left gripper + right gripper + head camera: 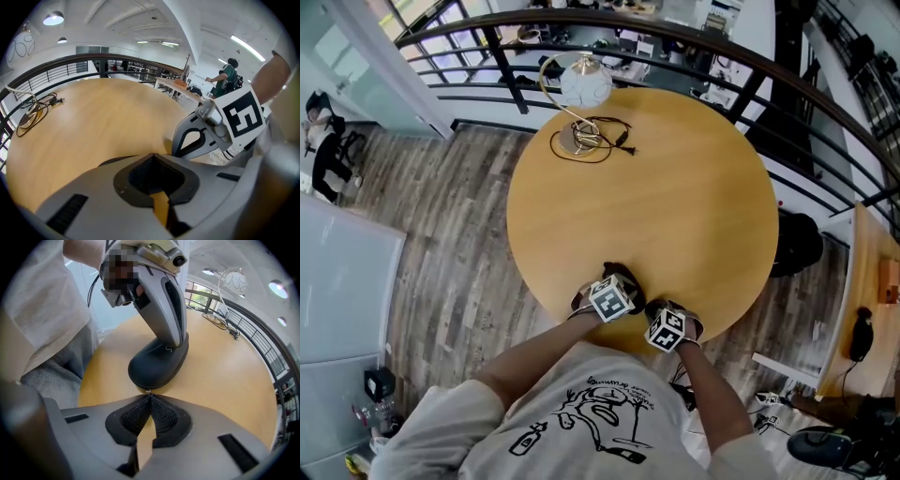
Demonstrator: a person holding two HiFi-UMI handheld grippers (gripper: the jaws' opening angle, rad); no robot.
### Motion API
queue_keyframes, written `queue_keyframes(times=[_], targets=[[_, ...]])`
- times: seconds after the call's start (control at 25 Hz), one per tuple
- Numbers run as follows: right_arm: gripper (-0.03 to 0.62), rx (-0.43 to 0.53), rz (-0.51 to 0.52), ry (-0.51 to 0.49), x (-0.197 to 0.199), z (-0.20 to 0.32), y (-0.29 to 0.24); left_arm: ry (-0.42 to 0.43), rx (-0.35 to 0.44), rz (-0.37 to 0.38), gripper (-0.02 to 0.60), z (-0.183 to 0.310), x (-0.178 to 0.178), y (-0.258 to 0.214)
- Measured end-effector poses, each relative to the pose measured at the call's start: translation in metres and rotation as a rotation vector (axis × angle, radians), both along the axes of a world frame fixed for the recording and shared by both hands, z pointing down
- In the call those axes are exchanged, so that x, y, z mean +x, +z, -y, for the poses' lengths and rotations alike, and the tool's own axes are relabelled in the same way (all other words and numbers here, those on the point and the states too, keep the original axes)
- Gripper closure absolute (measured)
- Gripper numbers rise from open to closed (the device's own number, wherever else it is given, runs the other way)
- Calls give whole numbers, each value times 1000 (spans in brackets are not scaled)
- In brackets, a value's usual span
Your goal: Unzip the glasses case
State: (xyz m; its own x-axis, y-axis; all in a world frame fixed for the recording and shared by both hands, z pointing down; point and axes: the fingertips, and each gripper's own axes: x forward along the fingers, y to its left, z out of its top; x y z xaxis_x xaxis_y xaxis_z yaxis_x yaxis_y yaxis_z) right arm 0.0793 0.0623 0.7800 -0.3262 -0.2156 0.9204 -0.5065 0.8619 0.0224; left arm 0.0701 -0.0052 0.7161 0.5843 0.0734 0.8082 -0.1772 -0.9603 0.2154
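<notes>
Barely started: right gripper (pixel 150 396) fingers pinch the zipper pull (pixel 148 391), left gripper (pixel 152 155) fingers pressed together, pinning the seemingly still-zipped glasses case (pixel 154 367) to desk (pixel 225 366).

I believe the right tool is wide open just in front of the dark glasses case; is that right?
Not quite: the right tool is shut, pinching the zipper pull of the dark glasses case, as the right gripper view shows.
</notes>
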Motion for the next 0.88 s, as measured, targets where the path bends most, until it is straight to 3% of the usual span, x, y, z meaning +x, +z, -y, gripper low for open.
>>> queue_keyframes(times=[0.28, 0.48, 0.88], targets=[[572, 17, -30, 17, 5, 9, -3, -4, -20, -12, 575, 2, 1, -2], [572, -10, 13, 60, 2, -2, -7, -19, -22, 0, 575, 2, -7, -2], [572, -54, 72, 30, -22, -25, -14, 3, 0, 29, 575, -7, -19, -9]])
